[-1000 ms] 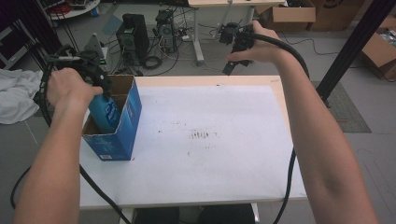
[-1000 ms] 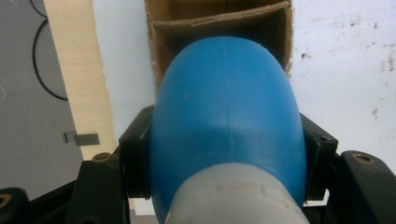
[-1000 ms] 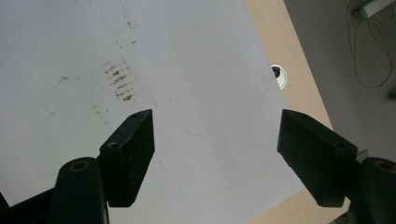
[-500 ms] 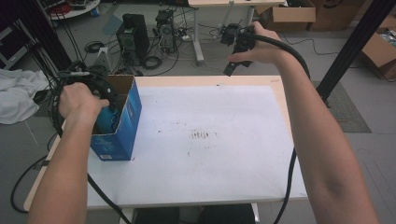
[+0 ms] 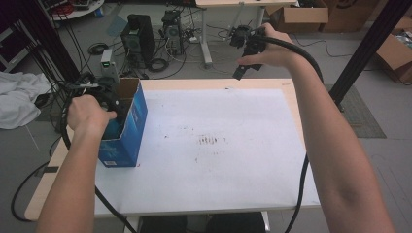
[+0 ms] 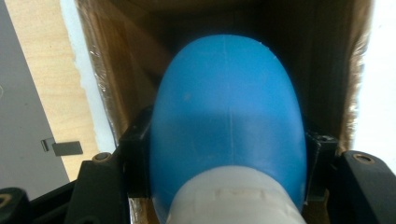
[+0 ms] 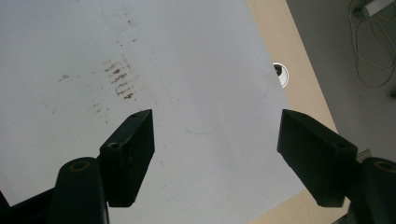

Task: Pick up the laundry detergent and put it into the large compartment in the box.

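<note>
Looking across the table [image 5: 228, 145], we see its white sheet bare but for some dark smudges, and at the left edge an open blue box [image 5: 127, 127] standing upright. Our left gripper [image 5: 109, 104] is down inside the mouth of that box. Its own view gives us what the high view hides: the jaws are clamped on either side of a blue bottle [image 6: 226, 116] with a pale white cap end [image 6: 236, 198] nearest the camera, the rounded body pointing down into the brown cardboard interior.

We judge the bottle a smooth, rounded plastic thing, probably light, likely slippery and a little springy under pressure. The hold sits near the shoulder just beyond the cap, which looks a sensible place, since the curve further along would let it squirt free.

Up at the far edge, our right gripper [image 5: 248, 51] hangs above the table, and its view shows the jaws spread wide with nothing between them, smudged sheet beneath and a small cable hole [image 7: 281, 74] in the wood.
</note>
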`<state>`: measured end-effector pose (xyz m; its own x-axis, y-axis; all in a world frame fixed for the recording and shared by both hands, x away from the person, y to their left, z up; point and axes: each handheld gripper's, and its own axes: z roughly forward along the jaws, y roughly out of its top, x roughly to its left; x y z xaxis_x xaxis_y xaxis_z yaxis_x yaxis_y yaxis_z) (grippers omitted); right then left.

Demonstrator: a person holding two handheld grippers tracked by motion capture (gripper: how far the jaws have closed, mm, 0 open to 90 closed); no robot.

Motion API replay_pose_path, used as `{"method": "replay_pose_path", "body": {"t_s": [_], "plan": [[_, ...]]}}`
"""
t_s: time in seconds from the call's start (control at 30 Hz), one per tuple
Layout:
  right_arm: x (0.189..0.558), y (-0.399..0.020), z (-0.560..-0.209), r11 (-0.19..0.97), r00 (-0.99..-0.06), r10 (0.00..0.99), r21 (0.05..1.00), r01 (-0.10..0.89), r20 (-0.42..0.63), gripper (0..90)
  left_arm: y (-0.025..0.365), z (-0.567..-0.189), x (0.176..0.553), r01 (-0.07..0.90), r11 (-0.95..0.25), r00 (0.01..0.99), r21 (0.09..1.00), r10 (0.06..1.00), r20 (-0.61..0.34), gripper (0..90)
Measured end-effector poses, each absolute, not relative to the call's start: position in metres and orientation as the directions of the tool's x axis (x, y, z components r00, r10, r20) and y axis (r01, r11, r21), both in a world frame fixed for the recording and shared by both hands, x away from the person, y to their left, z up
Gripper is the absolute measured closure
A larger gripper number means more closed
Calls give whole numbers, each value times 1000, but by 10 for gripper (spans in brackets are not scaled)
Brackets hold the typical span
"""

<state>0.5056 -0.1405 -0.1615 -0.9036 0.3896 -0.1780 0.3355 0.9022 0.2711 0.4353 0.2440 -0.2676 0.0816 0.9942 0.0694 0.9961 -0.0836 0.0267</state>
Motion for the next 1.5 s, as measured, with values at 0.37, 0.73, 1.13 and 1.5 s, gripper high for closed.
{"method": "replay_pose_path", "body": {"t_s": [0.37,0.73,1.13,1.5], "plan": [[505,-142,-162,899,-903,393,278,337,-176,275,248,-279,432,996,-88,86,32,994,61,381],[505,-145,-164,898,-903,395,279,340,-171,275,248,-284,431,996,-83,81,36,995,51,380],[504,-144,-165,898,-903,394,280,339,-170,275,249,-284,429,996,-71,68,57,996,54,374],[503,-145,-165,896,-903,396,284,341,-167,275,249,-276,428,995,-72,69,73,997,43,329]]}}
